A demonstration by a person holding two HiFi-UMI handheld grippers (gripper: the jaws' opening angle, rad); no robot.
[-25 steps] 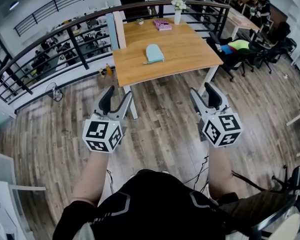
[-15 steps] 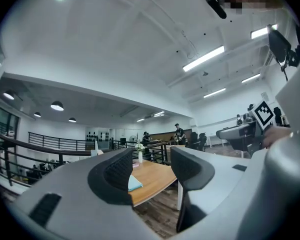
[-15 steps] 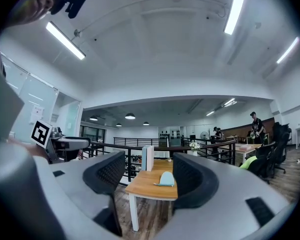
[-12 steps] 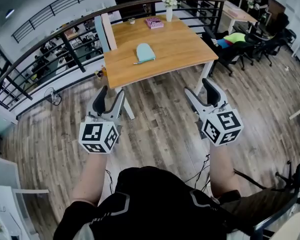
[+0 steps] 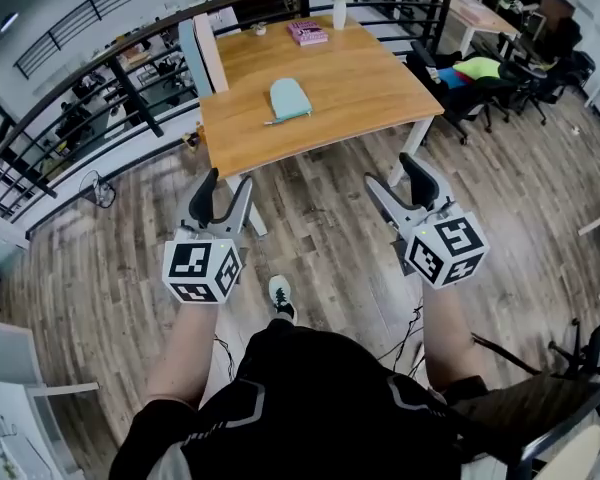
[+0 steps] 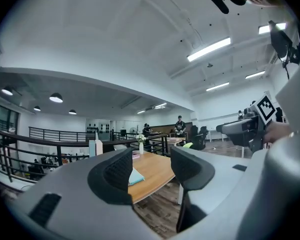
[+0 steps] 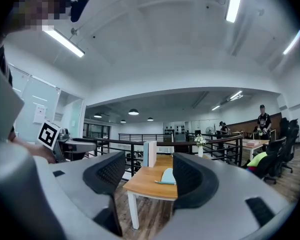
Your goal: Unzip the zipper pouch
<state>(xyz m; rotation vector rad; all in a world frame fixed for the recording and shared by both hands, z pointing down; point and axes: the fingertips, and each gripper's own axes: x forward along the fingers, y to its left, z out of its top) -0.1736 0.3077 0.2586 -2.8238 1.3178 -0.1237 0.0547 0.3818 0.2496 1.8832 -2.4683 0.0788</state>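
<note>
The light-teal zipper pouch (image 5: pixel 290 99) is lying flat and still zipped near the middle of the wooden table (image 5: pixel 370 83), in the upper middle of the head view, and nothing is touching it. What's changing is the distance. Compared with a second ago the table is looking bigger and taking up more of the top of the frame, and a shoe (image 5: pixel 280 296) is now showing at bottom centre, so I'm reading this as the person walking up to it. The pink book (image 5: pixel 308 32) and the vase of flowers (image 5: pixel 339 8) are sitting at the table's far edge, well apart from the pouch. The left gripper (image 5: pixel 225 193) is being held out level at centre left with its jaws apart and nothing between them. The right gripper (image 5: pixel 398 183) at centre right has just been opening its jaws wider, and they're empty too. So the unzipping isn't starting yet, this is just the approach, with both claws getting ready for a grab.
</note>
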